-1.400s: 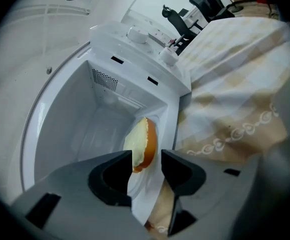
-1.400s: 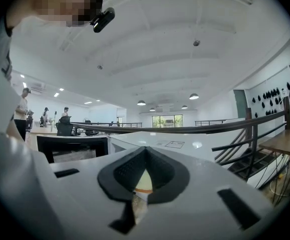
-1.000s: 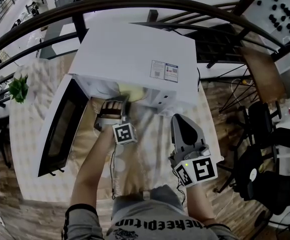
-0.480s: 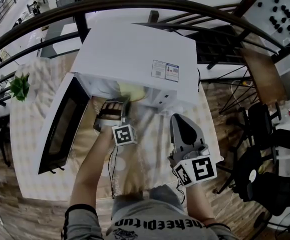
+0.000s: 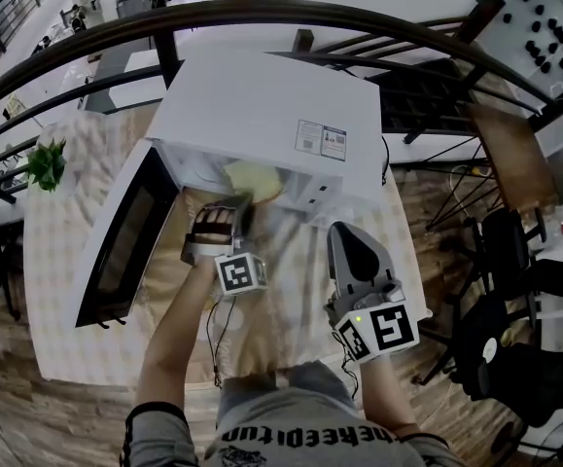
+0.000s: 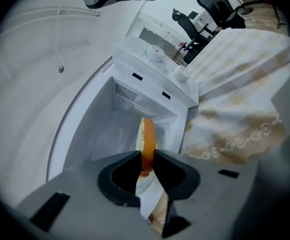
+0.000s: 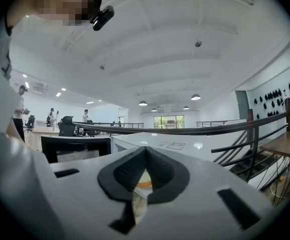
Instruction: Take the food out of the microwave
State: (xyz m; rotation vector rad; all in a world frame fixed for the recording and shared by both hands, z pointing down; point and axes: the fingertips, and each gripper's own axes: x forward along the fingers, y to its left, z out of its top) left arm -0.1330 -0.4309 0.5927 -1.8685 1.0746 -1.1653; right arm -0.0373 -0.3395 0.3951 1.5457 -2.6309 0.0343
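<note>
**Left claw clamps the plate at the microwave's mouth**

The left gripper point(image 6: 146, 156) has just been closing. Its pads now pinch the rim of the orange-edged plate point(image 6: 147, 134), seen edge-on between them. The plate sits right at the mouth of the white microwave point(image 5: 262, 105). The left forearm point(image 5: 179, 329) reaches up toward that opening beside the swung-open door point(image 5: 116, 251), with the claw dipped slightly. Over to the right gripper point(image 7: 145, 150): its jaws are together with nothing held. It is level, in front of the microwave's control panel point(image 5: 312, 195).
</note>
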